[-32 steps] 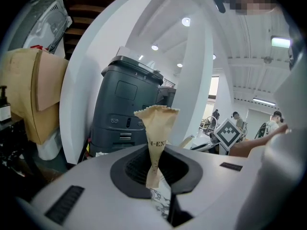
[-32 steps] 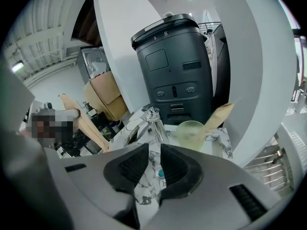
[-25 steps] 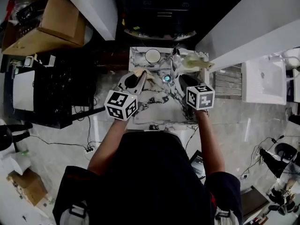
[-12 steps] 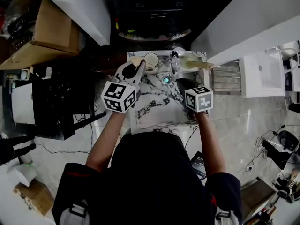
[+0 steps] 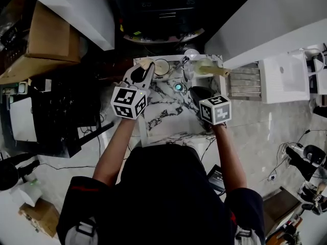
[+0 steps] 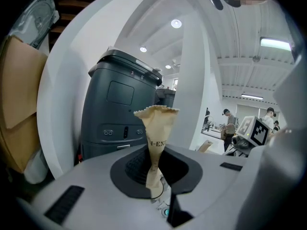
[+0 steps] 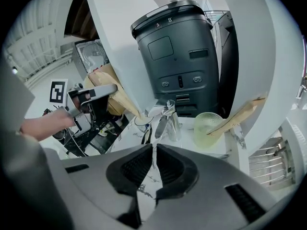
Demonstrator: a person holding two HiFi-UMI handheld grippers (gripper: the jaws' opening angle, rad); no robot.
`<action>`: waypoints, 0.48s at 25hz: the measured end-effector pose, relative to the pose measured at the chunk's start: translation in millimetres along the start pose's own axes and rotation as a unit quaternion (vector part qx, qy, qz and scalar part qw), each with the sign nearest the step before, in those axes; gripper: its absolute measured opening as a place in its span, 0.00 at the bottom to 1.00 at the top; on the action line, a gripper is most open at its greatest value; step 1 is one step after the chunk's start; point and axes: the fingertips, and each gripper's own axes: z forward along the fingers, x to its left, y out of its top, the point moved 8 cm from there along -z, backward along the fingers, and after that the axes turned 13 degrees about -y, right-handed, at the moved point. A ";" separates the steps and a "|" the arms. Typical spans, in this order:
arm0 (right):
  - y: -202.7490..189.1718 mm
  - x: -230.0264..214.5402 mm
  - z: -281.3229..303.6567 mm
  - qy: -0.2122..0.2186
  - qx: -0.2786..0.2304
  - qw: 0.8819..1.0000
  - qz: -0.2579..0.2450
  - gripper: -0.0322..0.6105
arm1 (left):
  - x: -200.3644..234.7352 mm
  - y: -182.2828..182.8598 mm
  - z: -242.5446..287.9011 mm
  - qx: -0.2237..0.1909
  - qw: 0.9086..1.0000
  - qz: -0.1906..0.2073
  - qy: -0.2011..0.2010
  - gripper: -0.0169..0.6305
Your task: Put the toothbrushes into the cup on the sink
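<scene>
A marble sink top point(image 5: 163, 121) carries a white cup point(image 5: 163, 67) at its back left and a pale green cup point(image 5: 196, 69) at the back right. One paper-wrapped toothbrush point(image 5: 213, 71) leans out of the green cup point(image 7: 207, 128). My left gripper point(image 5: 144, 71) is shut on a second paper-wrapped toothbrush point(image 6: 156, 143), whose lower end reaches the white cup's point(image 7: 142, 122) rim. In the right gripper view this toothbrush point(image 7: 122, 99) slants down from the left gripper point(image 7: 96, 97). My right gripper point(image 5: 199, 92) hangs over the sink's right side, shut with nothing between its pads point(image 7: 153, 162).
A chrome faucet point(image 5: 188, 64) stands between the two cups, and the drain point(image 5: 178, 87) lies just in front of it. A dark grey bin point(image 5: 158, 14) stands behind the sink. White panels flank it, with a metal rack point(image 5: 245, 83) to the right and cardboard boxes point(image 5: 46, 34) far left.
My left gripper has carried the wrapped toothbrush away from me, from the basin's left edge up to the white cup. The right gripper has hardly moved.
</scene>
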 end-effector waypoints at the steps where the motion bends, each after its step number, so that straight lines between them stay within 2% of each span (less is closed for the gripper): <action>1: 0.0 -0.2 0.2 0.001 0.001 1.000 0.000 0.13 | 1.2 -3.2 1.5 0.001 1.000 -0.001 0.001 0.09; 12: 1.1 -0.4 -0.6 0.006 0.004 1.000 0.003 0.13 | 3.2 -35.7 7.5 0.021 0.999 -0.047 0.006 0.09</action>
